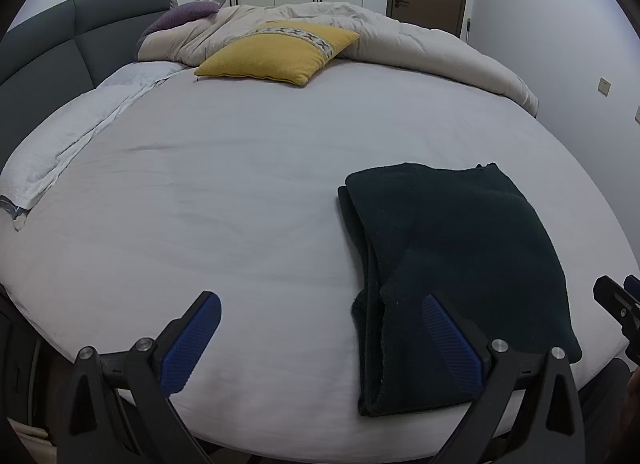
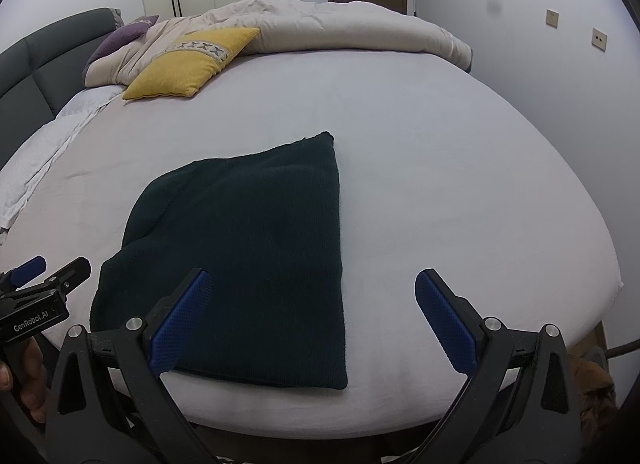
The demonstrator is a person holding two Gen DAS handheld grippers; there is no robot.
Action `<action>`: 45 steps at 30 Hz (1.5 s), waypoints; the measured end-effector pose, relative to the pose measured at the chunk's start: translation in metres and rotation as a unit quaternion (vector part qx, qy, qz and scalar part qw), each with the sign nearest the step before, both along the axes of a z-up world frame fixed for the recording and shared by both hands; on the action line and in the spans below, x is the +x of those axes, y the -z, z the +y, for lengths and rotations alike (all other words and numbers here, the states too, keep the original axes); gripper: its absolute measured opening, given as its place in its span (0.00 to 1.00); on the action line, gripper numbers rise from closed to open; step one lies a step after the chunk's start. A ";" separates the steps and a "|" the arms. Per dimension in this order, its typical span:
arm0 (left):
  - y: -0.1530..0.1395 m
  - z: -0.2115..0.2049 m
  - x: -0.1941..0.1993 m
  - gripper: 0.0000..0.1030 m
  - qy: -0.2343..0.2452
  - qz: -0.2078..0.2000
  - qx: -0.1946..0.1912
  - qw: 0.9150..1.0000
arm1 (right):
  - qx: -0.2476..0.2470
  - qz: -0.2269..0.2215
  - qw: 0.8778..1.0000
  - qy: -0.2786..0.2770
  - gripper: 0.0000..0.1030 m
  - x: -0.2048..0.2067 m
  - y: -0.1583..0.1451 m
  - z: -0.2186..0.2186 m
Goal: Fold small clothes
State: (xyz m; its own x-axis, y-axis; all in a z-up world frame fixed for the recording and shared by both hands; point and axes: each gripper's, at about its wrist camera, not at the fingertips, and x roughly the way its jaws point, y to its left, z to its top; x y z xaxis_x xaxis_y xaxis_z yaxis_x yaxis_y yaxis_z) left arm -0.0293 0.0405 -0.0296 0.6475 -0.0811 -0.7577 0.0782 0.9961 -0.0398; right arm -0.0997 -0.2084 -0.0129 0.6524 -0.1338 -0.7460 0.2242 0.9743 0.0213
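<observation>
A dark knitted garment (image 1: 460,264) lies folded in layers near the front edge of the bed; it also shows in the right wrist view (image 2: 256,248). My left gripper (image 1: 320,304) is open and empty, held over the front edge with its right finger in front of the garment's near left part. My right gripper (image 2: 314,280) is open and empty, with its left finger over the garment's near edge. The left gripper also shows at the left of the right wrist view (image 2: 48,270).
The bed sheet (image 1: 220,203) is pale grey. A yellow cushion (image 1: 276,51), a purple pillow (image 1: 180,15) and a rumpled beige duvet (image 1: 400,35) lie at the far side. A white towel (image 1: 68,143) lies along the left, by the dark headboard (image 1: 60,43).
</observation>
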 end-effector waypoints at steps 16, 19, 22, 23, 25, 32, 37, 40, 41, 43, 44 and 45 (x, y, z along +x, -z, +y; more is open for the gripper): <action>0.001 0.001 0.001 1.00 0.002 0.000 -0.004 1.000 | 0.002 0.006 1.000 0.004 1.00 0.001 0.005 0.007; 0.001 0.001 0.001 1.00 0.002 0.001 -0.004 1.000 | 0.001 0.005 1.000 0.004 1.00 0.001 0.005 0.007; 0.001 0.000 0.001 1.00 0.002 0.001 -0.003 1.000 | 0.002 0.006 1.000 0.004 1.00 0.001 0.005 0.007; 0.001 0.000 0.001 1.00 0.002 0.001 -0.004 1.000 | 0.002 0.006 1.000 0.004 1.00 0.000 0.005 0.007; 0.001 0.000 0.001 1.00 0.002 0.001 -0.004 1.000 | 0.002 0.006 1.000 0.004 1.00 0.000 0.005 0.007; 0.001 0.000 0.001 1.00 0.001 0.001 -0.004 1.000 | 0.001 0.008 1.000 0.004 1.00 -0.001 0.008 0.011; 0.001 0.000 0.000 1.00 0.002 0.001 -0.003 1.000 | 0.002 0.009 1.000 0.006 1.00 -0.001 0.008 0.011; 0.001 0.000 0.000 1.00 0.002 0.002 -0.004 1.000 | 0.003 0.009 1.000 0.006 1.00 -0.001 0.008 0.010; 0.001 -0.001 0.000 1.00 0.002 0.002 -0.004 1.000 | 0.003 0.009 1.000 0.007 1.00 -0.001 0.008 0.009; 0.001 -0.001 0.000 1.00 0.002 0.002 -0.003 1.000 | 0.004 0.010 1.000 0.007 1.00 -0.001 0.009 0.008; 0.001 -0.001 0.000 1.00 0.002 0.002 -0.003 1.000 | 0.004 0.010 1.000 0.007 1.00 -0.001 0.009 0.007; 0.001 -0.001 0.000 1.00 0.002 0.002 -0.004 1.000 | 0.004 0.010 1.000 0.007 1.00 -0.001 0.009 0.007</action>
